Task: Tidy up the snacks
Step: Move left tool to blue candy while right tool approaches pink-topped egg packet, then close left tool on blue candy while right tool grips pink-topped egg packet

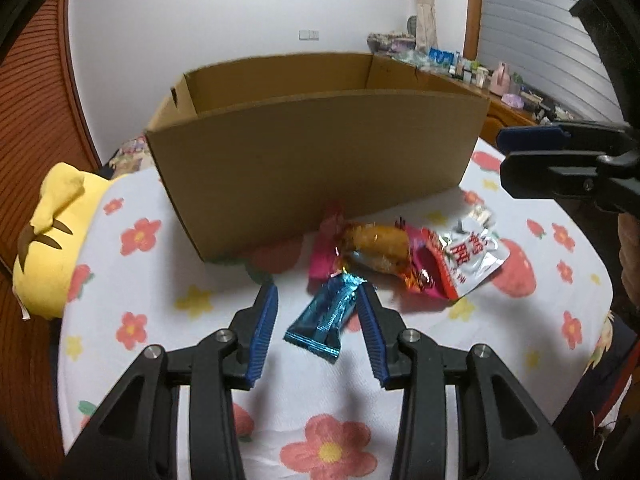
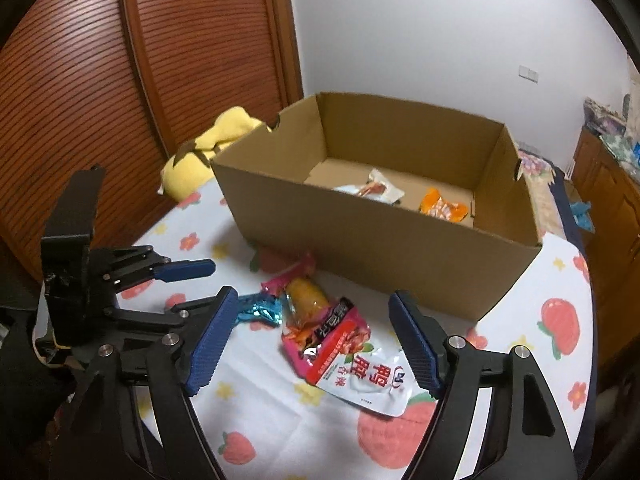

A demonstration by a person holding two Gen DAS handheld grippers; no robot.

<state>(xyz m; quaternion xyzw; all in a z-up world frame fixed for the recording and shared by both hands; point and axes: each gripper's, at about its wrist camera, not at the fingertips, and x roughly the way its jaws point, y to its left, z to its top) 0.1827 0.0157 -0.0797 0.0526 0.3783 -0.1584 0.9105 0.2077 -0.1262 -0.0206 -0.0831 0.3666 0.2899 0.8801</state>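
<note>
Flowered cloth covers the bench (image 1: 160,320), and on it, just in front of the cardboard box (image 1: 312,168), lies a small heap of snacks. Nearest the left gripper (image 1: 318,304) is the blue foil bar (image 1: 324,320), lying flat between its spread fingers, long axis slanting away and a little to the right, one end touching the pile beyond. That gripper is wide open and grips nothing; I would judge it the one to close next. Further out, the red-and-white pouch (image 2: 356,372) and orange packet (image 2: 308,296) lie ahead of the right gripper (image 2: 316,344), also open and empty, hovering above. Two packets already rest inside the box.
</note>
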